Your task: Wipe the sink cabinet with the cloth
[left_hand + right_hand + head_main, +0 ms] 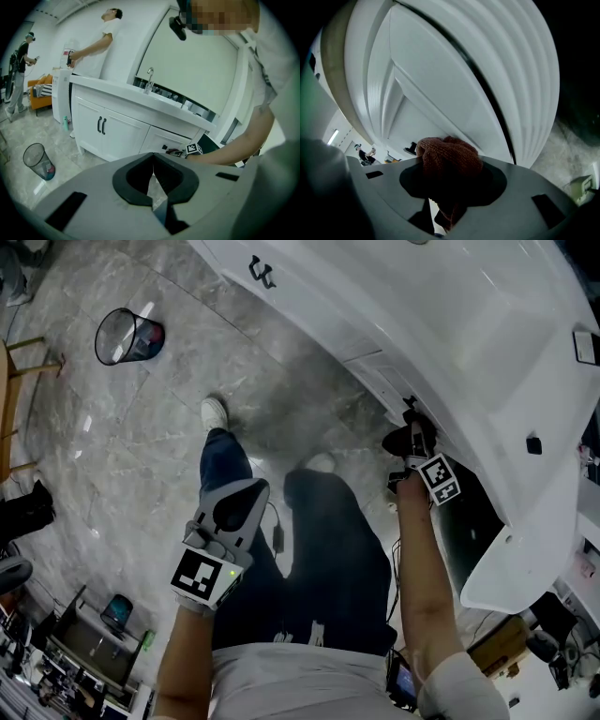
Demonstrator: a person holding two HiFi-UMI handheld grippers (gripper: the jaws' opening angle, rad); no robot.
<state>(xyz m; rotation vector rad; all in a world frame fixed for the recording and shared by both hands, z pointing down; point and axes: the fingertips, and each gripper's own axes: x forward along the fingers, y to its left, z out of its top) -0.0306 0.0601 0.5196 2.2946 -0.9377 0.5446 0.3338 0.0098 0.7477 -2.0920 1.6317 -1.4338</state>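
Note:
The white sink cabinet (pixel 469 343) fills the upper right of the head view, and its doors (pixel 112 126) show in the left gripper view. My right gripper (pixel 412 427) is up against a cabinet front, shut on a reddish-brown knitted cloth (pixel 450 157). The cloth bulges out of the jaws right at the white panel (pixel 431 93); whether it touches is unclear. The cloth (pixel 401 440) looks like a dark lump in the head view. My left gripper (pixel 246 495) hangs over my legs, away from the cabinet, jaws closed together with nothing between them (pixel 153 161).
A wire waste bin (pixel 127 336) stands on the grey marble floor to the left. A dark open compartment (pixel 473 521) lies under the cabinet's right end. A faucet (pixel 150 79) rises from the counter. Two people (pixel 101 44) stand further off.

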